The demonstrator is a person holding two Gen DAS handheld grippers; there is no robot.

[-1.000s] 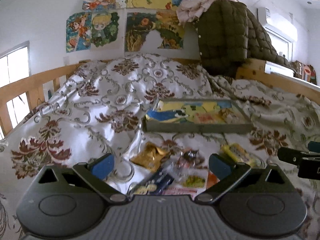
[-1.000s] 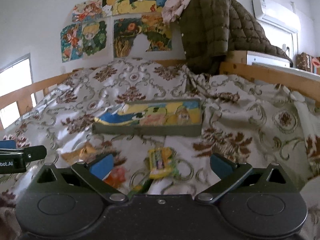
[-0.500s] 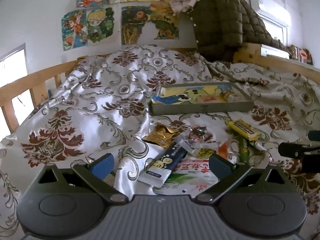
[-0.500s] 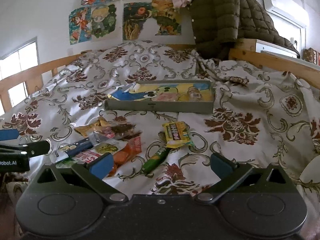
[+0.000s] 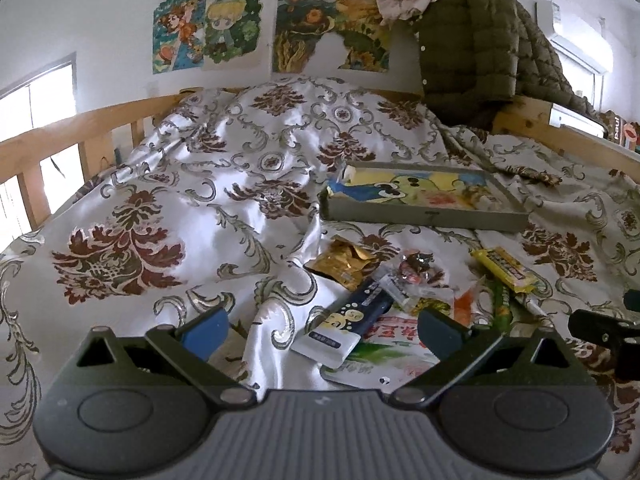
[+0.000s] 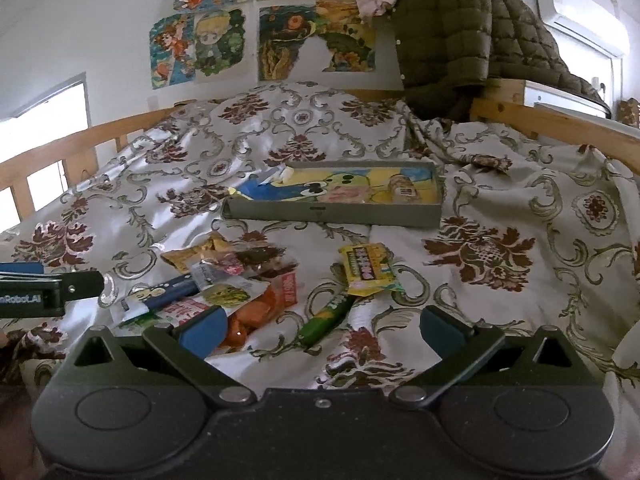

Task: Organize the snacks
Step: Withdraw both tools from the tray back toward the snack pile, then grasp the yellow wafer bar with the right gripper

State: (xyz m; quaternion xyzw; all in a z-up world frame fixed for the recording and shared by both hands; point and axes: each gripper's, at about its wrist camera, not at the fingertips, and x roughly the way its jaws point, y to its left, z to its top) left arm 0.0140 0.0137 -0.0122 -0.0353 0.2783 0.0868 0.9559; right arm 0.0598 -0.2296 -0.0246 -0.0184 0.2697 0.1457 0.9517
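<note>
Snacks (image 6: 256, 280) heaped ahead-left of empty, spread right gripper (image 6: 320, 328)

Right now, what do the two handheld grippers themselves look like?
Both match: the left gripper and right gripper have dark grey bodies with round caps, black linkage arms with silver rivets, and blue finger pads. White lettering marks the left one's side.
</note>
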